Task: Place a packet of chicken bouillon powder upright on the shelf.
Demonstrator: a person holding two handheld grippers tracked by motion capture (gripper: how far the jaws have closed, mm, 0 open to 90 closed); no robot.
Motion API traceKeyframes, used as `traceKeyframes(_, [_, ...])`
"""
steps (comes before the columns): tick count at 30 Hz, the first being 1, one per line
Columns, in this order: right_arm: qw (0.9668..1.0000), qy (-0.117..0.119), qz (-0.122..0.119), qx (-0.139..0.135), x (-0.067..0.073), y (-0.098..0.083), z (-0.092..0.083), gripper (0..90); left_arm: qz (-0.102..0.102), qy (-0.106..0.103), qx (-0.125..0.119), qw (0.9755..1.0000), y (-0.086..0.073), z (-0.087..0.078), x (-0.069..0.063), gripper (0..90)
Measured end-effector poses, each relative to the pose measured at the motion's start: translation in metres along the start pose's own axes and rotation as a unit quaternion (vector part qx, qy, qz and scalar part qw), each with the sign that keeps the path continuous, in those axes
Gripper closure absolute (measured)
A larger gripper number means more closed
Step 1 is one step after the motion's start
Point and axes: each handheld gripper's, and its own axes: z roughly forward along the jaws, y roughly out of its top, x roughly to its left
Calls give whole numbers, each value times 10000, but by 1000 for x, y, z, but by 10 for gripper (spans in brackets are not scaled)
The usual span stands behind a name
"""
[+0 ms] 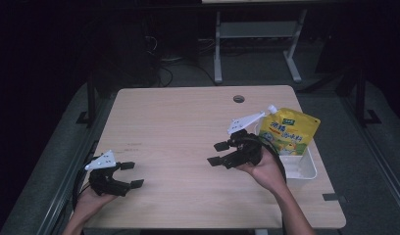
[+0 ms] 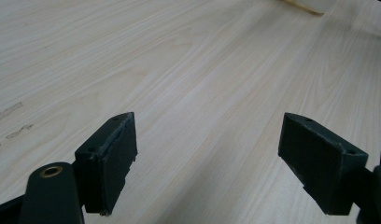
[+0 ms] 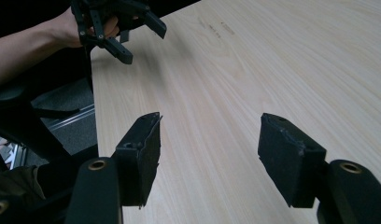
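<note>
Grippers: 2, both black w/ two jaws each. Left gripper [image 1: 134, 175] sits low at table's front-left corner, jaws spread wide w/ nothing between; left gripper view [image 2: 207, 163] shows just bare wood betw. the pads. Right gripper [image 1: 218, 153] is right of centre, jaws pointing left, also spread apart & holding nothing; its own view [image 3: 209, 158] has bare tabletop betw. the pads & the left gripper [image 3: 137, 39] farther off at the table edge.

Pouches: 1. Trays: 1. Hands: 2, one per gripper.

Surface: light wood-grain table [image 1: 178, 127], rectangular, round cable hole [image 1: 238, 99] near the far edge, a few faint scuff marks [image 1: 133, 145] on the left half. Room is dark; grey floor around, a white desk frame [image 1: 257, 44] & cables behind the table.

Containers: white tray [image 1: 306, 169] at the table's right edge, just beside the right hand [image 1: 266, 171]. Yellow spouted pouch [image 1: 288, 131] leans in it, top end sticking out past the far rim, white cap toward upper left. Near part of tray looks empty.
</note>
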Motion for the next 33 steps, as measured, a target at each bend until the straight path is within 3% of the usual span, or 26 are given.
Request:
traceKeyframes(25, [9993, 337, 60, 172, 13, -30, 35, 355, 8, -47, 100, 9999, -1, 3, -1, 191])
traceKeyframes(33, [9992, 393, 79, 34, 23, -57, 53, 332, 12, -10, 110, 9999, -2, 3, -1, 191])
